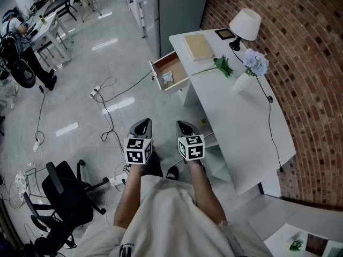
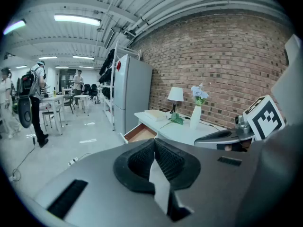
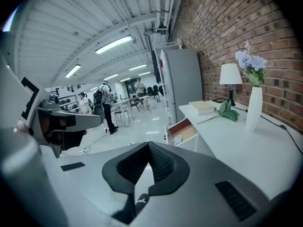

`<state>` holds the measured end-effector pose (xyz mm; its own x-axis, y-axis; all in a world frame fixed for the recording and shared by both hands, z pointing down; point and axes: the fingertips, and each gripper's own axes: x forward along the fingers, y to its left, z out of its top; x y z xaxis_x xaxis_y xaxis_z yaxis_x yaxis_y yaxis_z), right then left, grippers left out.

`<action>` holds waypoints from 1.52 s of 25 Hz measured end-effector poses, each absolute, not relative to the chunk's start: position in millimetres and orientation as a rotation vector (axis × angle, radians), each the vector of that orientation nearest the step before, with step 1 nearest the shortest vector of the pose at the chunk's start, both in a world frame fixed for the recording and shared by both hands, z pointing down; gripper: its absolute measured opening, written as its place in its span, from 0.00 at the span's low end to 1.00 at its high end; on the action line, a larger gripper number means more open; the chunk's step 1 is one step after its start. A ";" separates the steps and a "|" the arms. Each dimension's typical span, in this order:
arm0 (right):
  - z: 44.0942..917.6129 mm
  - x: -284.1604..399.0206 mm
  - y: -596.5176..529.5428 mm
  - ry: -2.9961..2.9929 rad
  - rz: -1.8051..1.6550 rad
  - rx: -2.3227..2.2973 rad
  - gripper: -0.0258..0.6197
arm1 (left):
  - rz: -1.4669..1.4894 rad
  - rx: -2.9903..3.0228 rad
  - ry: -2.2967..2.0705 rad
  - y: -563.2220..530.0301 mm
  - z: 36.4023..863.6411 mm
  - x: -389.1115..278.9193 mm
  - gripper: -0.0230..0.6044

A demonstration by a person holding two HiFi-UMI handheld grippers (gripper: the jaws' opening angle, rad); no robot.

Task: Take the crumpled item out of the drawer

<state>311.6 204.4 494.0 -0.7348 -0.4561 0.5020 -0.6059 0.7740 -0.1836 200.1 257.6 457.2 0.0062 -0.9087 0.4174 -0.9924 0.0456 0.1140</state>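
Note:
A wooden drawer (image 1: 170, 73) stands pulled out from the far end of the white desk (image 1: 236, 116). A crumpled white item (image 1: 168, 77) lies inside it. The drawer (image 2: 140, 133) shows in the left gripper view and the drawer (image 3: 185, 130) in the right gripper view, far ahead of the jaws. My left gripper (image 1: 141, 127) and right gripper (image 1: 185, 127) hang side by side over the floor, well short of the drawer. Both are shut with nothing between the jaws, in the left gripper view (image 2: 154, 143) and the right gripper view (image 3: 148, 147).
On the desk lie a book (image 1: 199, 46), a green stem (image 1: 220, 66), a vase of flowers (image 1: 252, 68) and a lamp (image 1: 244, 25). A grey cabinet (image 1: 179, 9) stands behind the drawer. Cables (image 1: 107, 108) trail on the floor; a black chair (image 1: 64, 191) is at left.

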 end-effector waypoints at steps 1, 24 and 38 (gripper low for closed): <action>492.6 312.7 205.0 -2.536 0.475 0.806 0.08 | 0.326 1.908 -1.953 259.2 457.0 200.1 0.06; 509.6 313.0 209.5 -2.520 0.523 0.742 0.08 | 0.352 1.855 -2.018 279.7 456.8 164.2 0.06; 524.0 271.8 133.1 -2.453 0.467 0.820 0.08 | 0.266 1.791 -2.015 200.6 466.3 50.4 0.06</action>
